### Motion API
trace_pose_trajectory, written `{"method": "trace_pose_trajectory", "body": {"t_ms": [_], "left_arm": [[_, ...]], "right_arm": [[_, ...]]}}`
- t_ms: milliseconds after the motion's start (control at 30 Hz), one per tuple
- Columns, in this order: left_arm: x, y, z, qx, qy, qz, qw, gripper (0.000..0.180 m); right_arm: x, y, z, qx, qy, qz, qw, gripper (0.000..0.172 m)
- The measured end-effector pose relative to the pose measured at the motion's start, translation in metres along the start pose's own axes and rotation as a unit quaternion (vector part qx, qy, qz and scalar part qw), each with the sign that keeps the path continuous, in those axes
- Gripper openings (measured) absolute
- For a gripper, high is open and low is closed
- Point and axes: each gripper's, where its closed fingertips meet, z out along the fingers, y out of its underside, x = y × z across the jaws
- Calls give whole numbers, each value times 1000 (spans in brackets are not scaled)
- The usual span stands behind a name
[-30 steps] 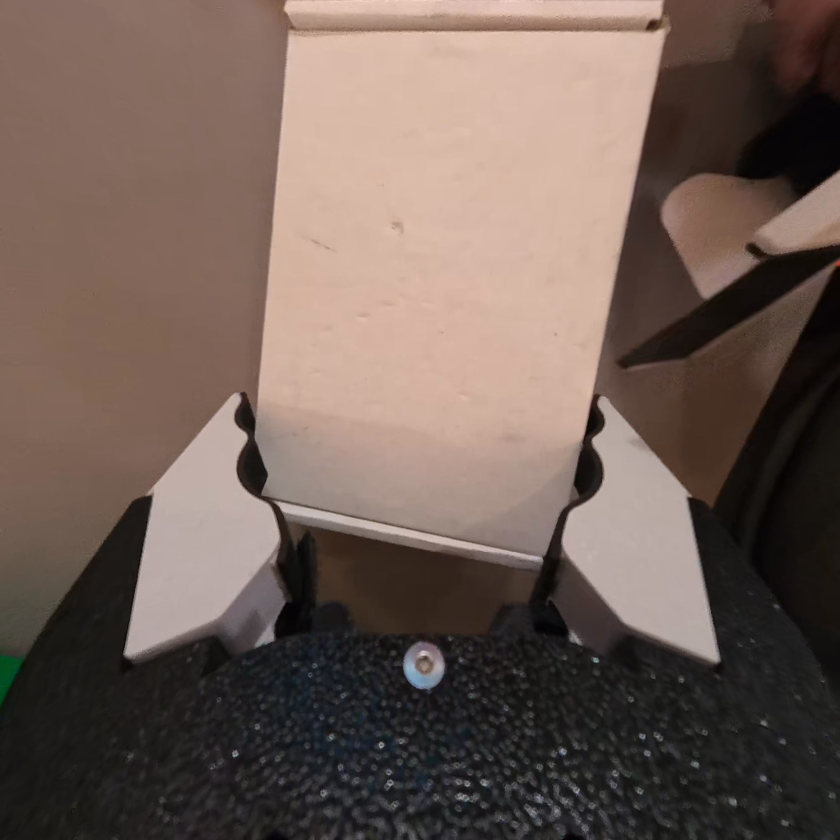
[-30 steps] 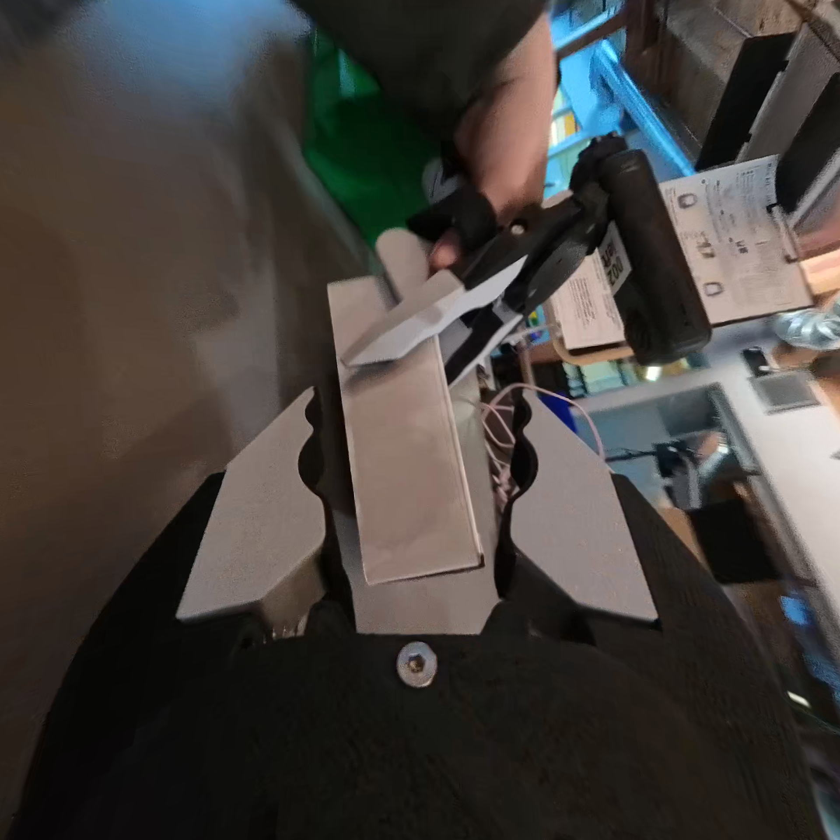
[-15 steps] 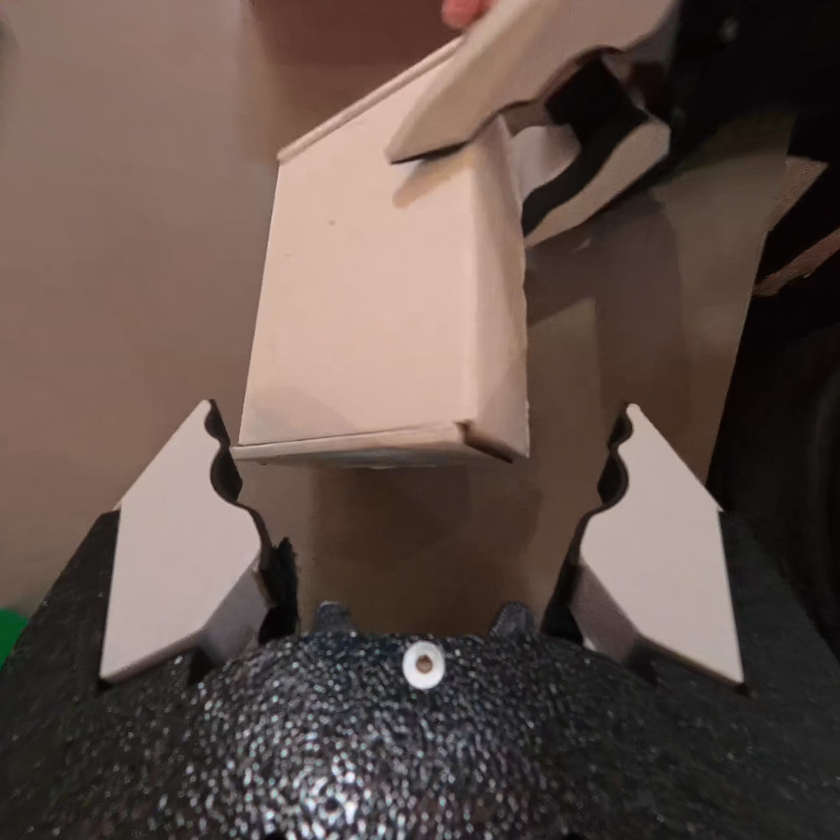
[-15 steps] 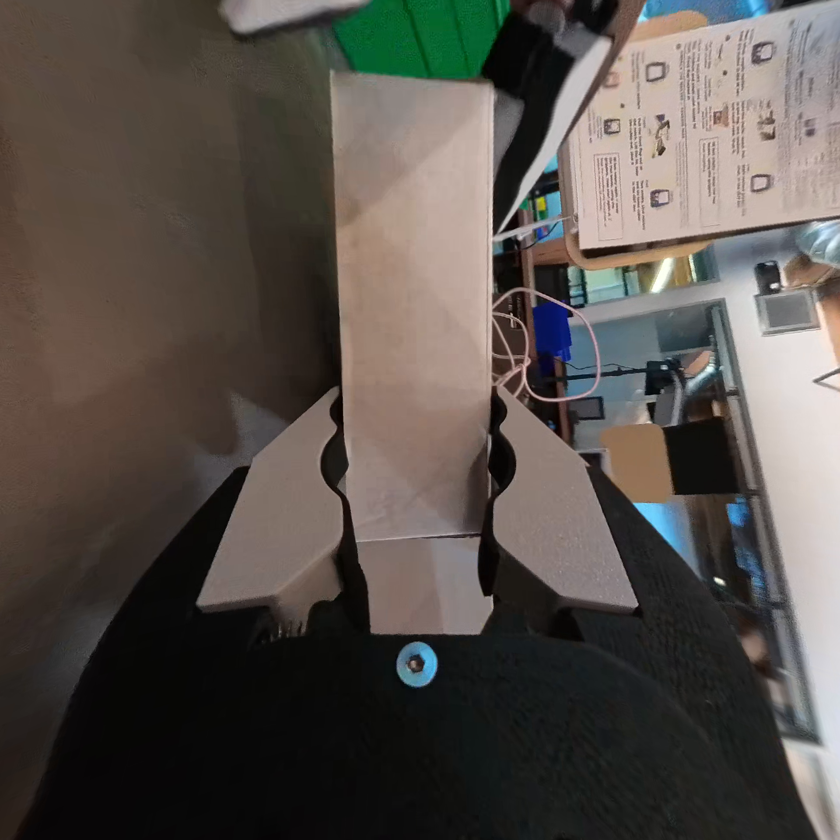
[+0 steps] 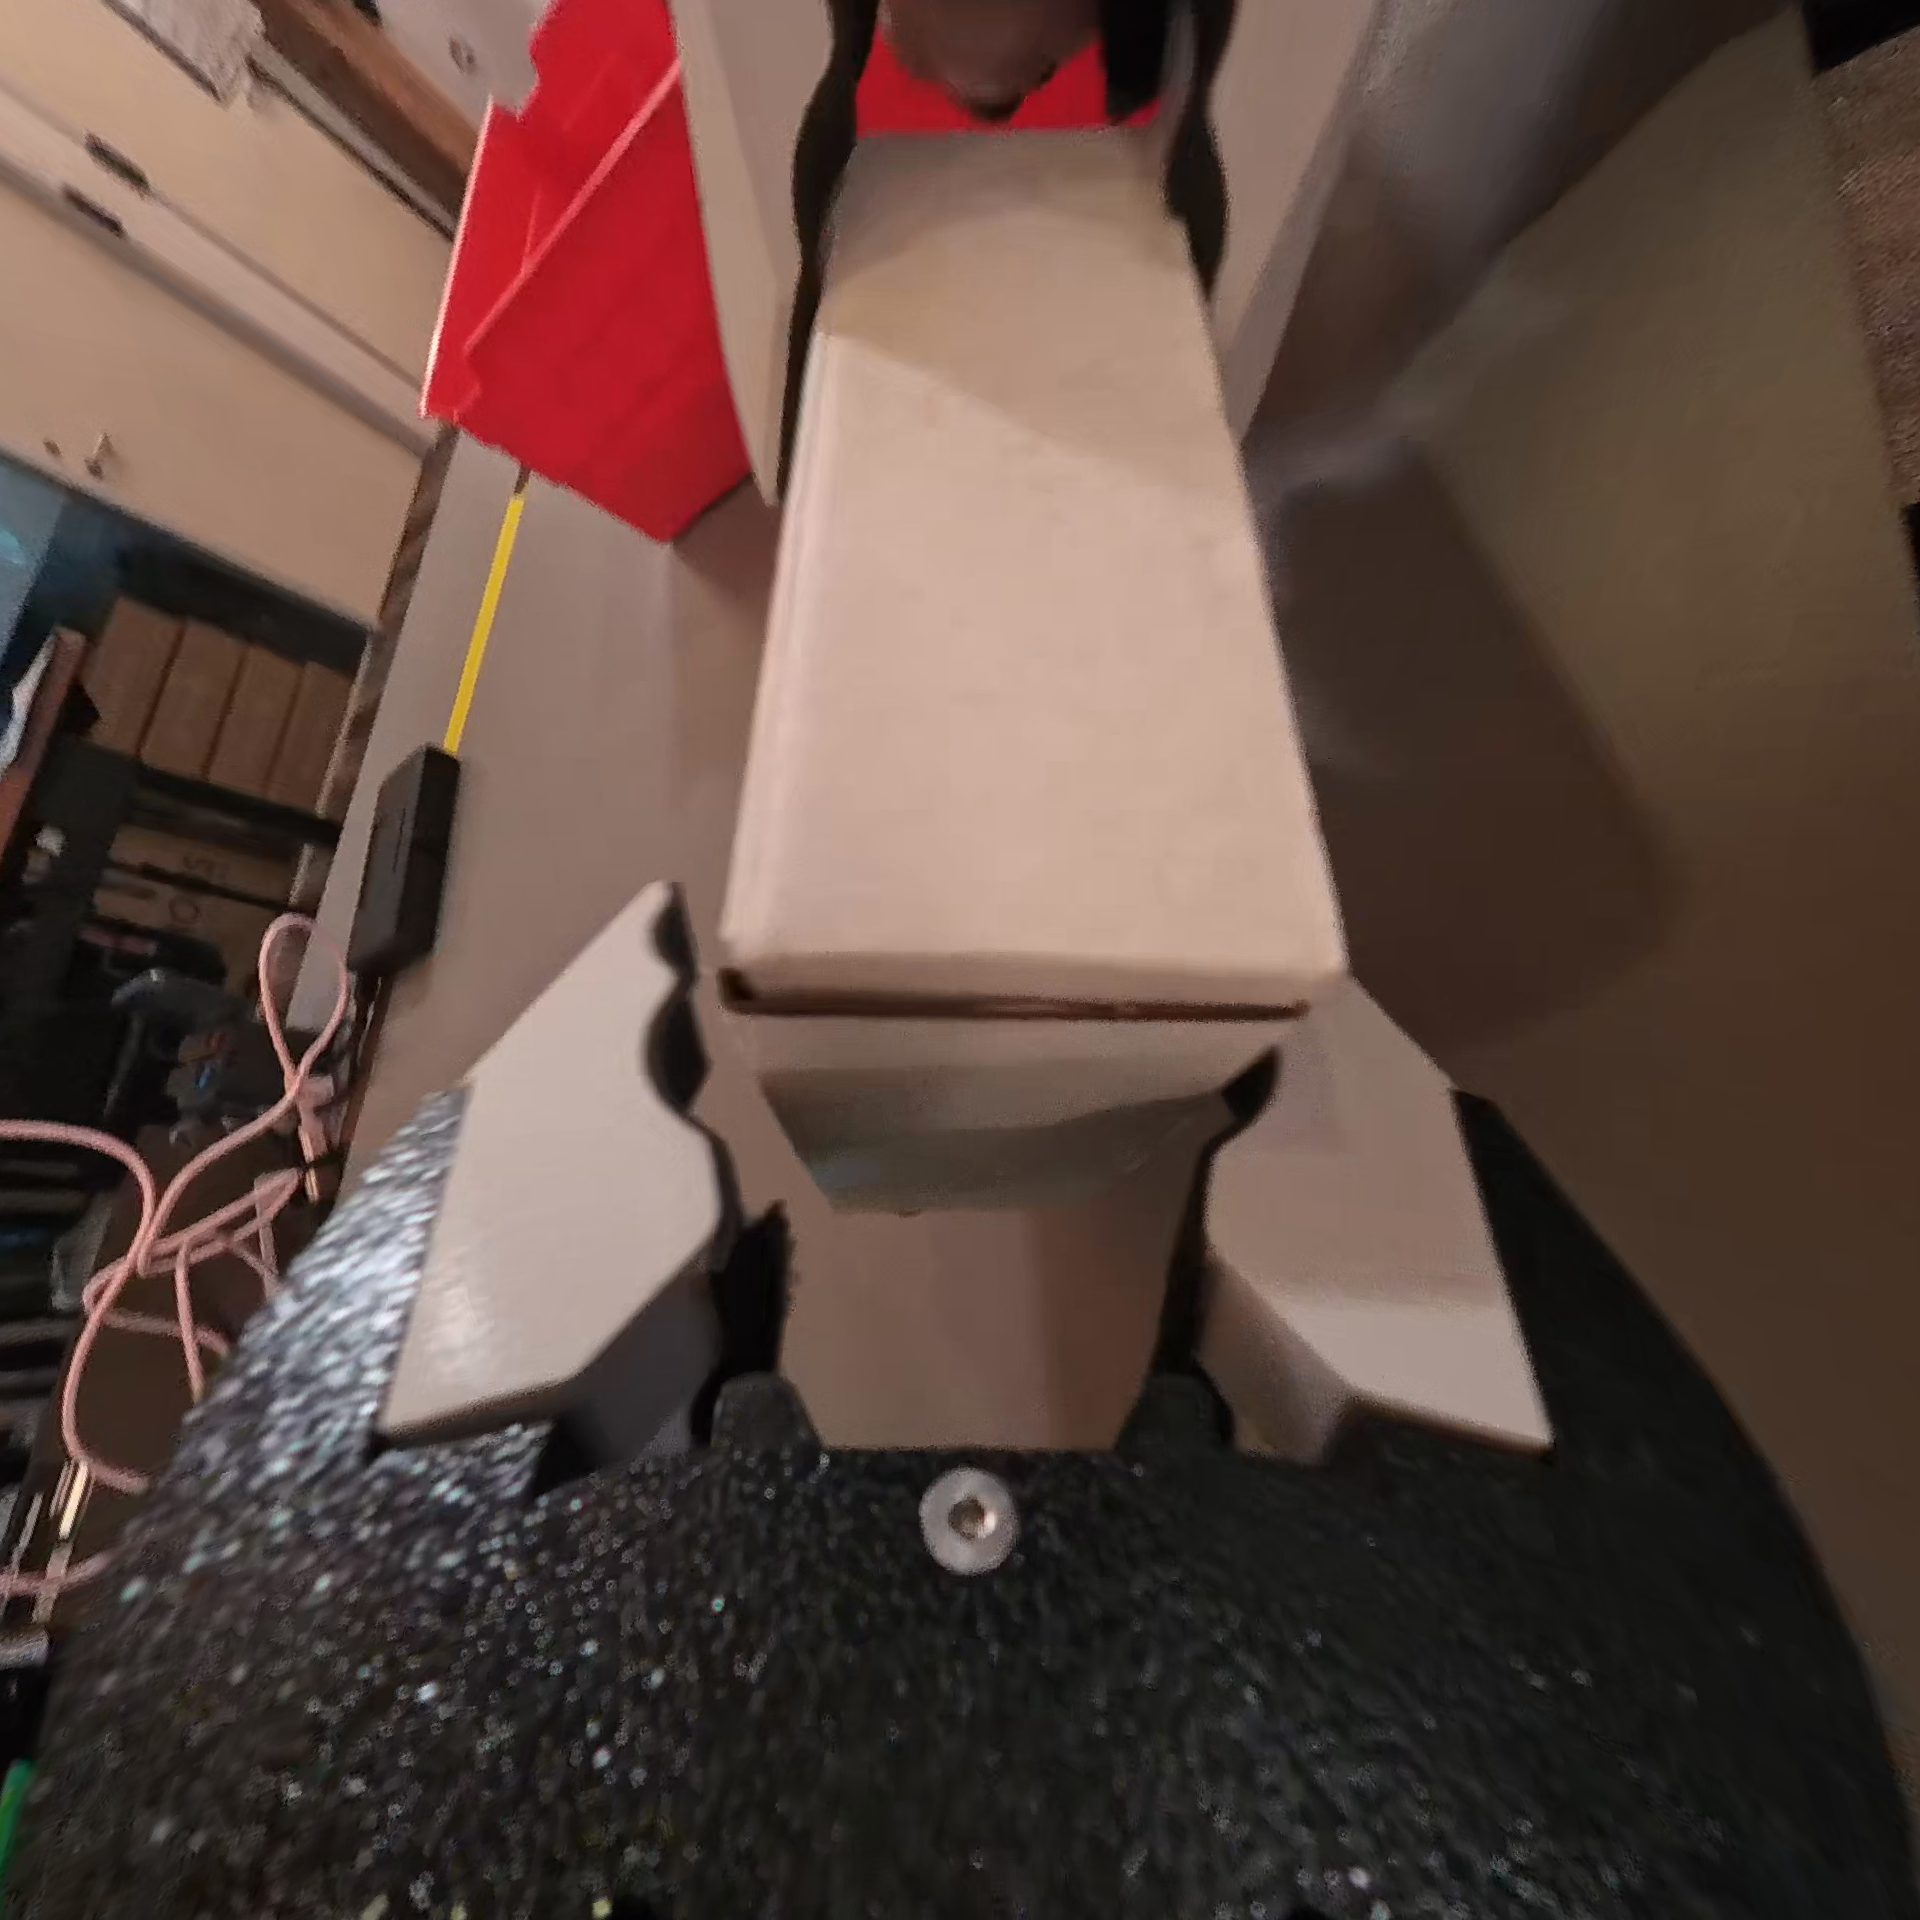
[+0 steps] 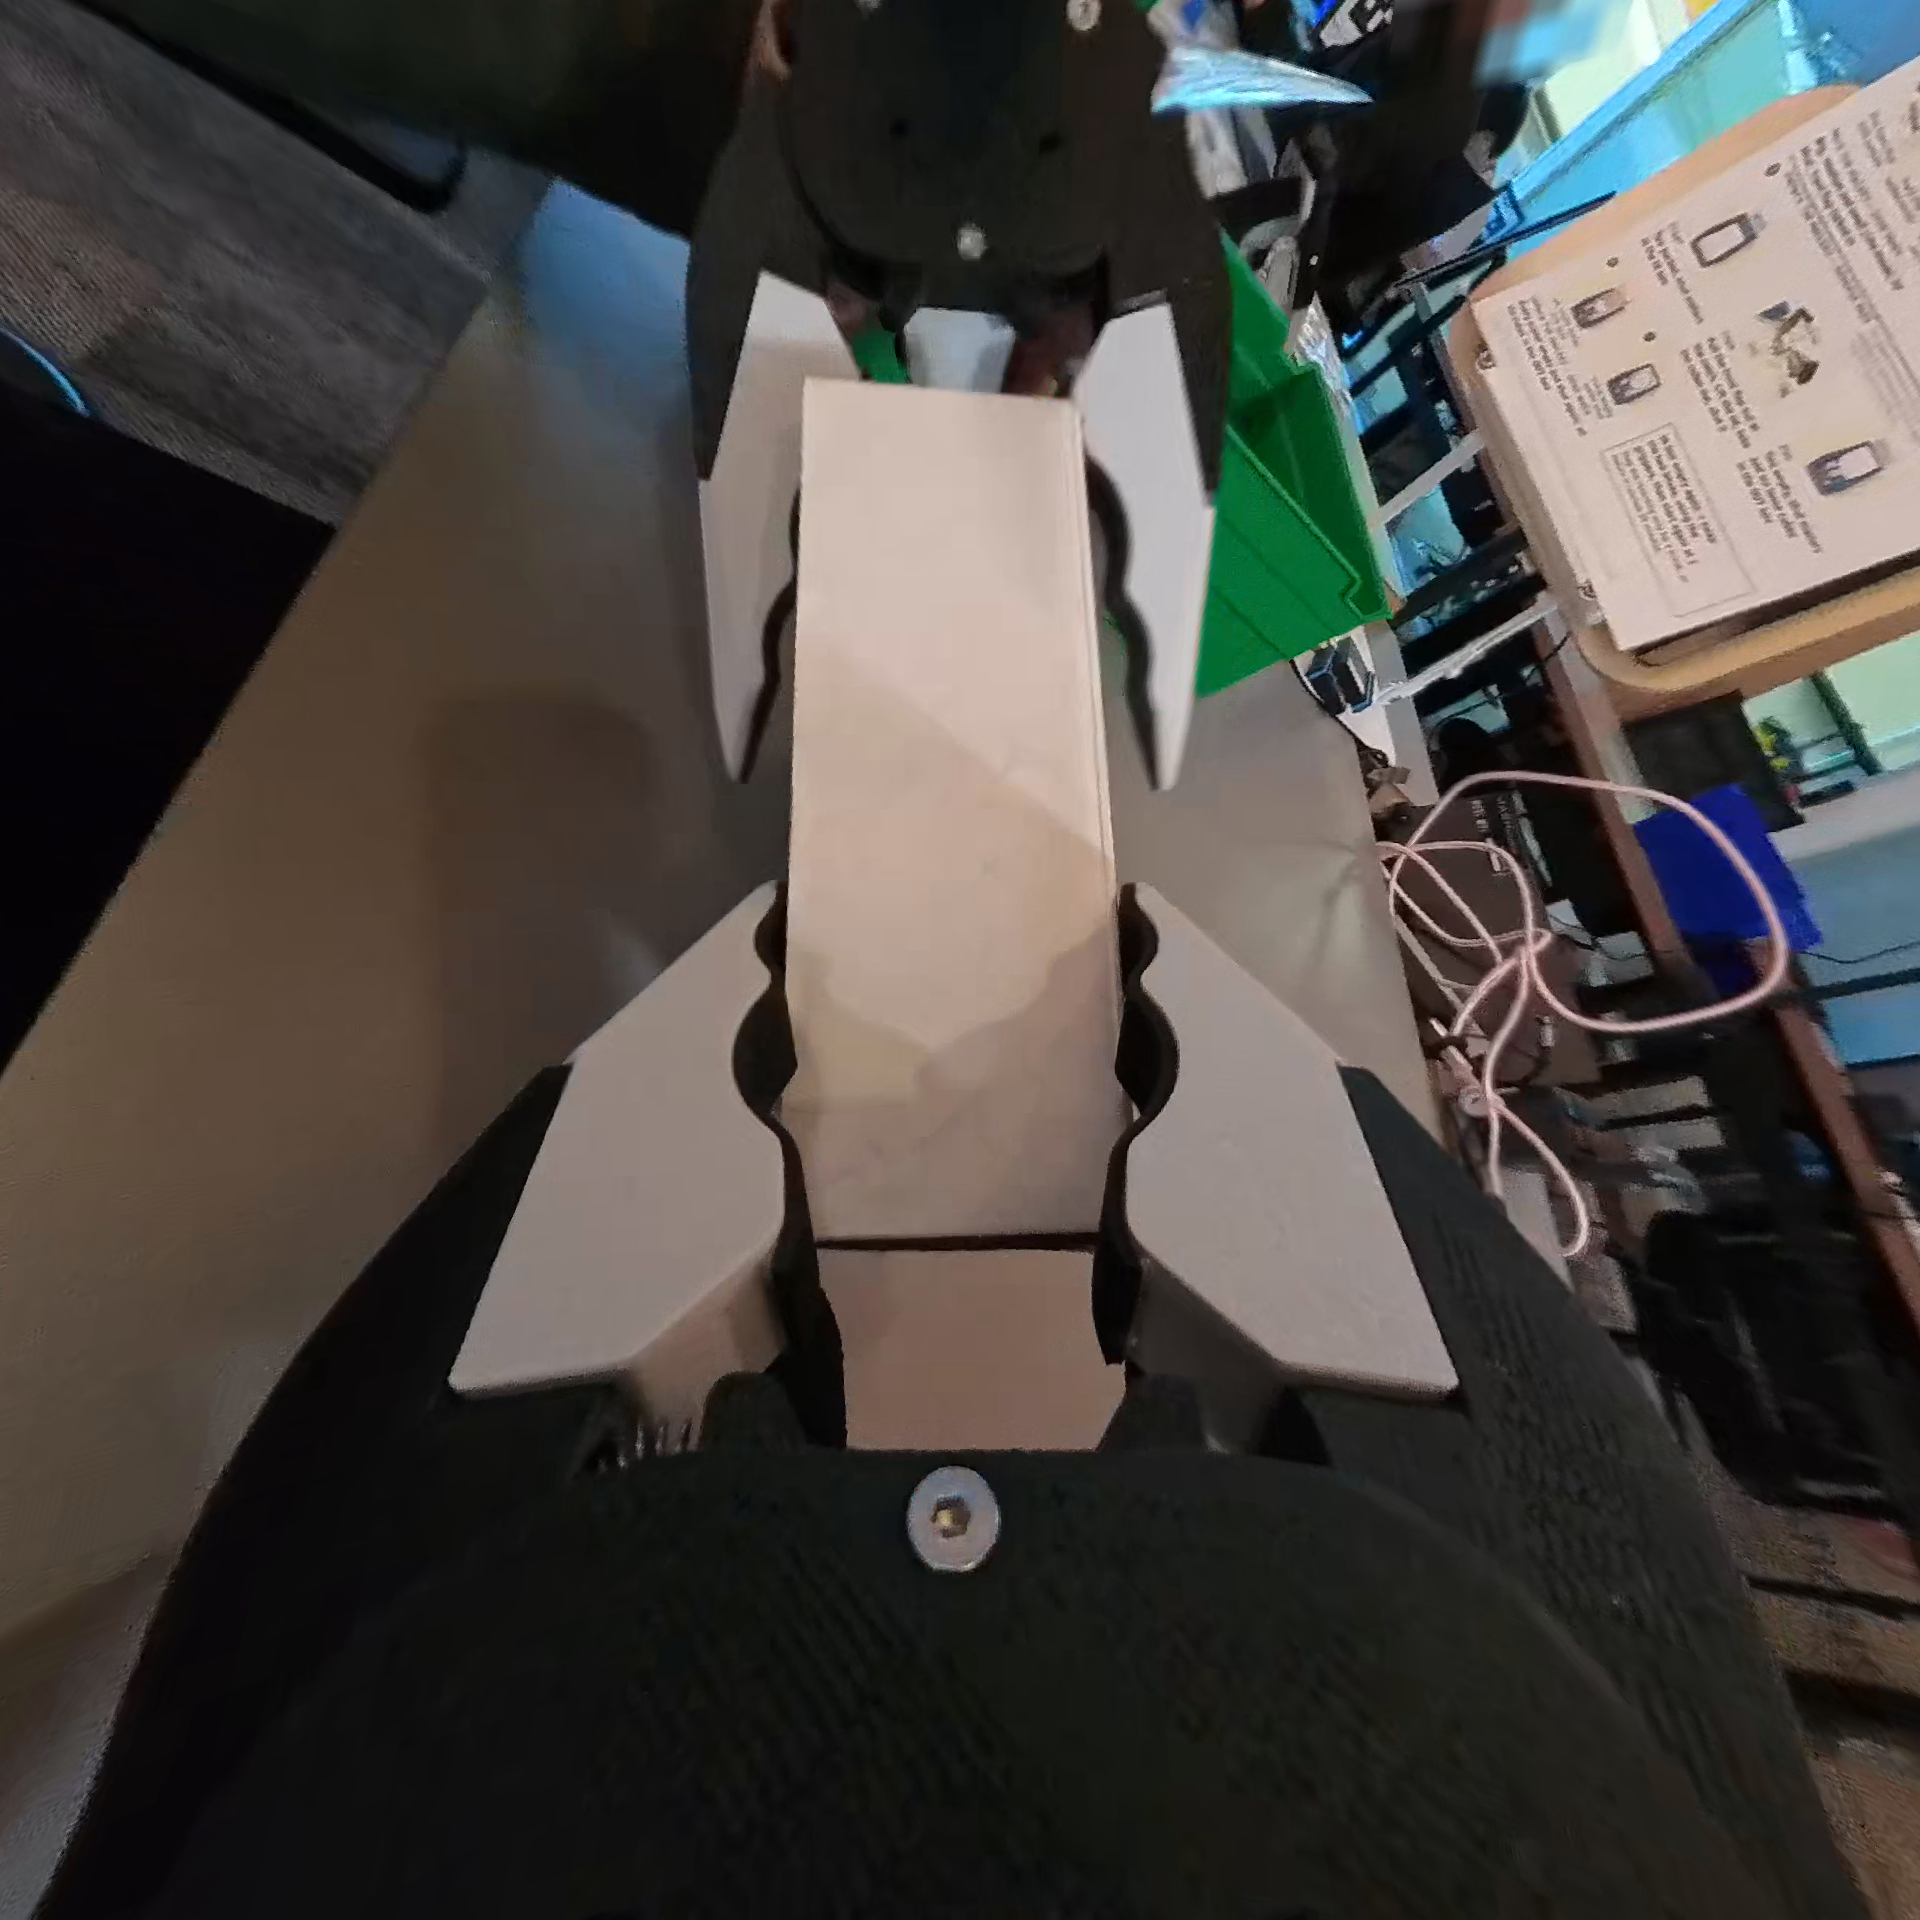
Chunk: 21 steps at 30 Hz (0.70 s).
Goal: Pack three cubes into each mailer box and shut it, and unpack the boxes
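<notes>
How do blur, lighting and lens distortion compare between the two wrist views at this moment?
Left wrist view: warm, dim light, motion-smeared edges on the mailer box, dark shadow on the table. Right wrist view: sharper box under cooler light, a diagonal shadow across it; wide-angle bending tilts the shelves.

Mailer box [image 6: 945,831] fills gap between both grippers; table [image 6: 364,831] sides free.
</notes>
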Motion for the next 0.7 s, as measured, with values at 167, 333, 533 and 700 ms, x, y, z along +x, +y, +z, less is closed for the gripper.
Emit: {"method": "trace_pose_trajectory", "body": {"t_ms": [167,333,533,700], "left_arm": [[5,-8,1,6,30,-26,999,73],[6,-12,0,-10,62,-115,991,73],[7,-11,-2,-13,77,-151,986,72],[7,-12,-3,-18,80,-164,983,72]], "right_arm": [[1,3,-7,-22,-10,37,999,69],[13,-25,-22,-24,50,-30,998,55],[21,-39,-30,-59,104,-100,988,44],[20,-36,-27,-78,110,-122,983,38]]}}
